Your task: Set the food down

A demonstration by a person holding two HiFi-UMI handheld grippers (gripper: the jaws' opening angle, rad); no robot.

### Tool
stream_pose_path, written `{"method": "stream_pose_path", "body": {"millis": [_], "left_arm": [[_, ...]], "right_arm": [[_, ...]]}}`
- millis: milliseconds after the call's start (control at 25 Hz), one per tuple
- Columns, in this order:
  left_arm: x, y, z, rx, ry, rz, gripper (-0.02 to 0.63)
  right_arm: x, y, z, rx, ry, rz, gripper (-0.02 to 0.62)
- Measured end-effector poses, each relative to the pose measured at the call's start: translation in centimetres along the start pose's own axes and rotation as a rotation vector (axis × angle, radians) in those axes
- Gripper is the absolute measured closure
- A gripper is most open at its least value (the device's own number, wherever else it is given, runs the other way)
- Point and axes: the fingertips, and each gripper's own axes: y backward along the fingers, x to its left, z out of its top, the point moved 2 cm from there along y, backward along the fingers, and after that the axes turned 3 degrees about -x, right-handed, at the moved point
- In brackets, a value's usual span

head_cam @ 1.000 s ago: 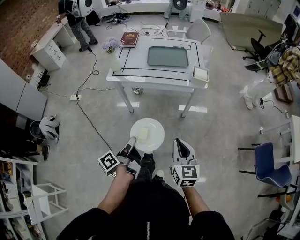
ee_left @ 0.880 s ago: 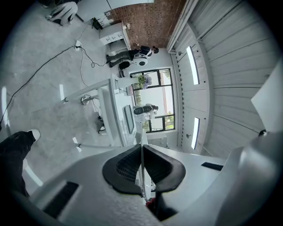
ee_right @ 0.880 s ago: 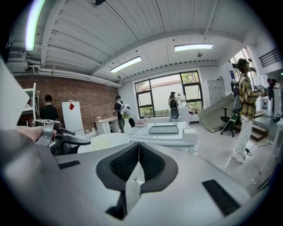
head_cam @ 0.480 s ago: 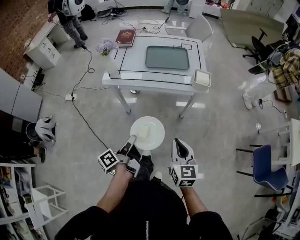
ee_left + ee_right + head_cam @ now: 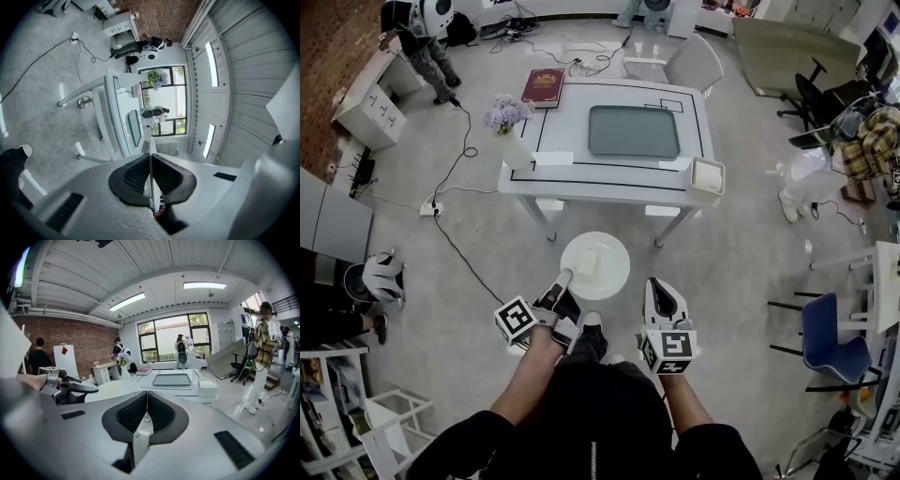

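Observation:
A white round plate (image 5: 610, 249) carries a pale square slab of food (image 5: 585, 264) and hangs over the floor in front of me. My left gripper (image 5: 563, 279) is shut on the plate's near left rim; in the left gripper view the rim (image 5: 150, 161) shows as a thin white edge pinched between the dark pads. My right gripper (image 5: 659, 287) hangs beside the plate to its right, shut, with nothing in it. In the right gripper view the plate (image 5: 110, 391) and the left gripper (image 5: 70, 386) show at the left.
Ahead stands a white table (image 5: 609, 174) with a grey tray (image 5: 634, 130), a white box (image 5: 707, 177) at its near right corner, a flower vase (image 5: 506, 118) and a red book (image 5: 543, 86). A cable (image 5: 464, 248) crosses the floor. A blue chair (image 5: 830, 342) stands at the right.
The table has come closer and lower in the head view as I walk toward it. Both grippers and the plate keep their places relative to me.

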Motion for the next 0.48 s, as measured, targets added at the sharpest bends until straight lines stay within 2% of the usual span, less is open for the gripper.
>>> {"method": "stream_pose_path", "body": {"millis": [280, 480], "left_arm": [[0.3, -2.3, 2.9, 0.03, 0.001, -0.012, 0.591], [0.8, -3.2, 3.4, 0.041, 0.017, 0.006, 0.591]], "right_arm": [[0.6, -2.6, -0.1, 0.021, 0.001, -0.031, 0.585], [0.2, -3.6, 0.3, 0.032, 0.0, -0.043, 0.584]]}}
